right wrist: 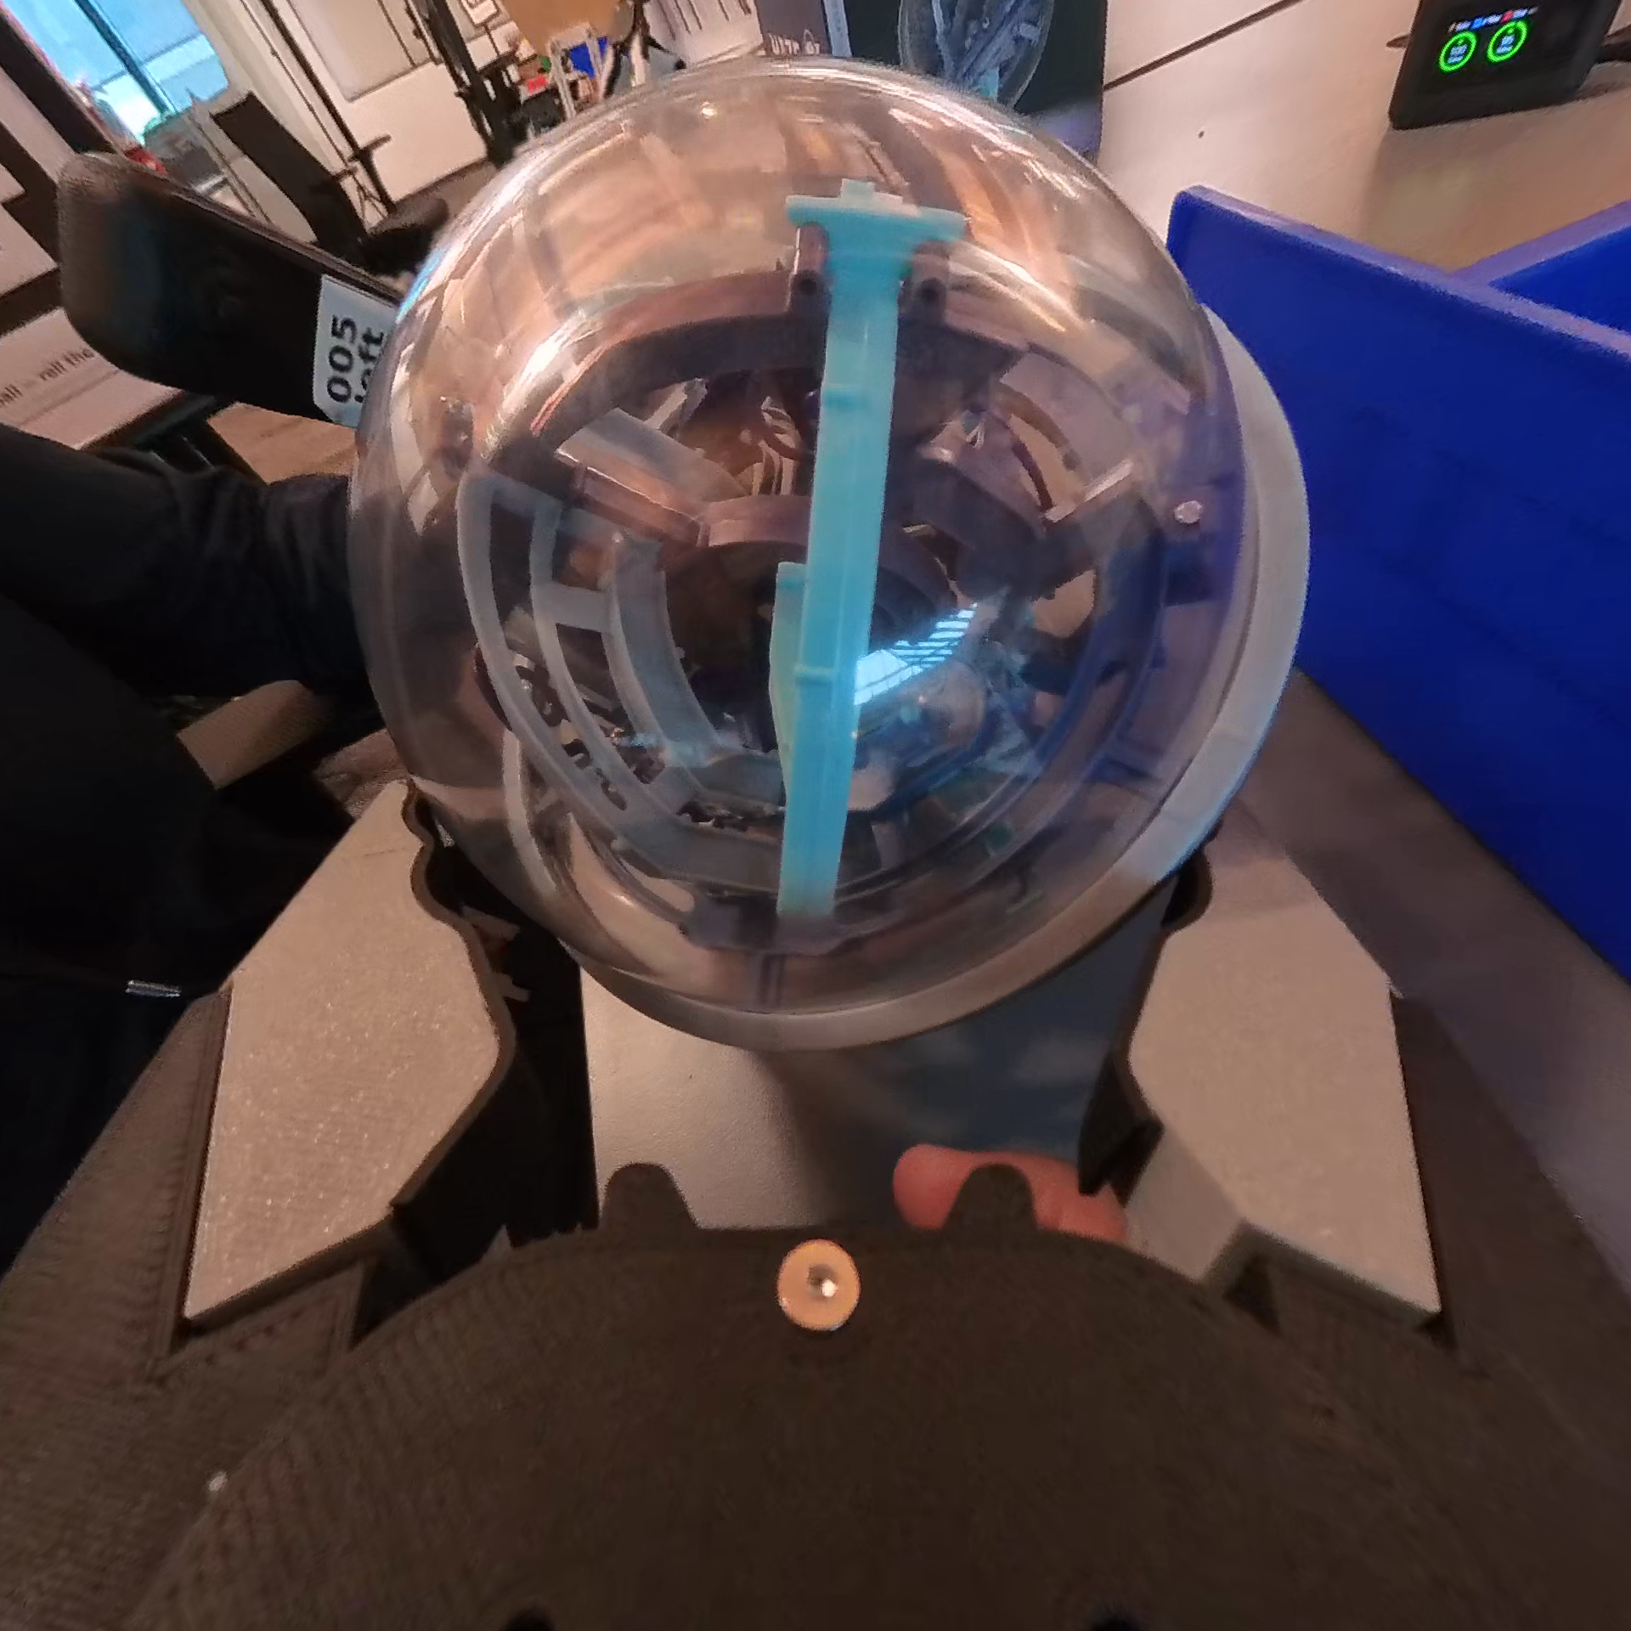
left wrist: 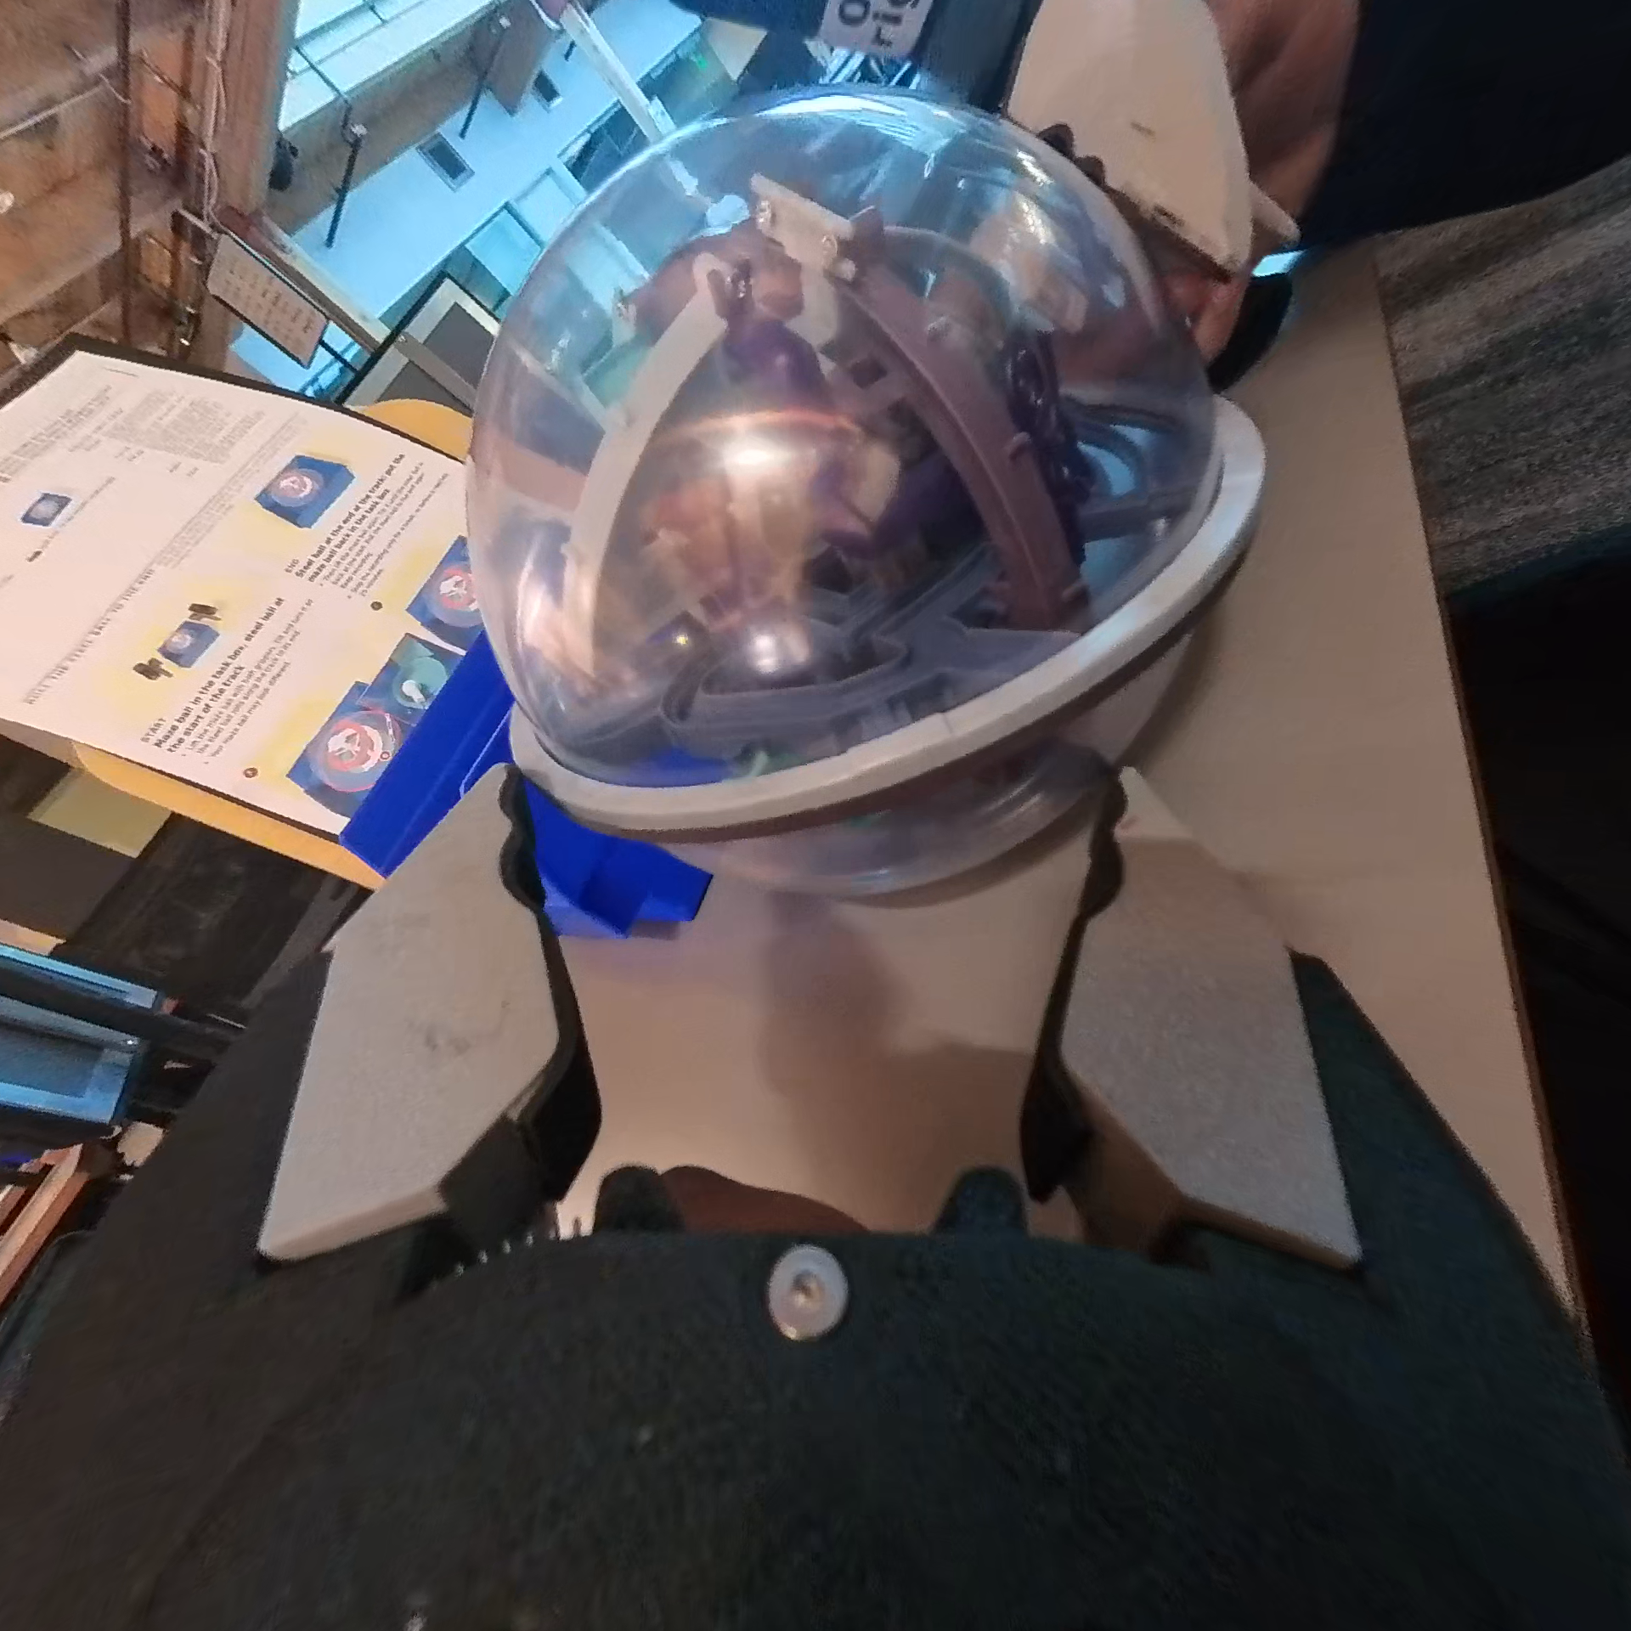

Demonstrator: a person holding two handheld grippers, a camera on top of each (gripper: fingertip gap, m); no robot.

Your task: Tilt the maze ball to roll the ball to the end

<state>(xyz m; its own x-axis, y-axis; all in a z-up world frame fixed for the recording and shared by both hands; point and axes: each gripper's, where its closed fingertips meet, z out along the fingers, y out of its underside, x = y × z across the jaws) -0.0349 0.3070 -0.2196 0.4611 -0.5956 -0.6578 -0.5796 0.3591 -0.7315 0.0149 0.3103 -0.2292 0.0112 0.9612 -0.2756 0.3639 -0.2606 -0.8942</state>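
Pale desk [left wrist: 1324, 794] runs under the left wrist view, with a window and buildings behind. The maze ball [left wrist: 847, 494], a clear sphere with a white band around its middle and brown and purple tracks inside, sits raised above the desk. The left gripper [left wrist: 812, 794] has its jaws spread wide around the ball's lower part, gripping it. Behind the ball lies a blue box [left wrist: 618, 883], and beyond that a printed instruction sheet [left wrist: 221, 565]. The right gripper [left wrist: 1174, 203] touches the ball's far side.

From the right wrist view, the maze ball [right wrist: 812, 565] fills the middle, a light blue track [right wrist: 830, 574] running down it. The right gripper [right wrist: 812, 847] clasps it with jaws wide. A blue bin [right wrist: 1430, 547] stands right of the ball; the left gripper [right wrist: 221, 300] shows behind it.
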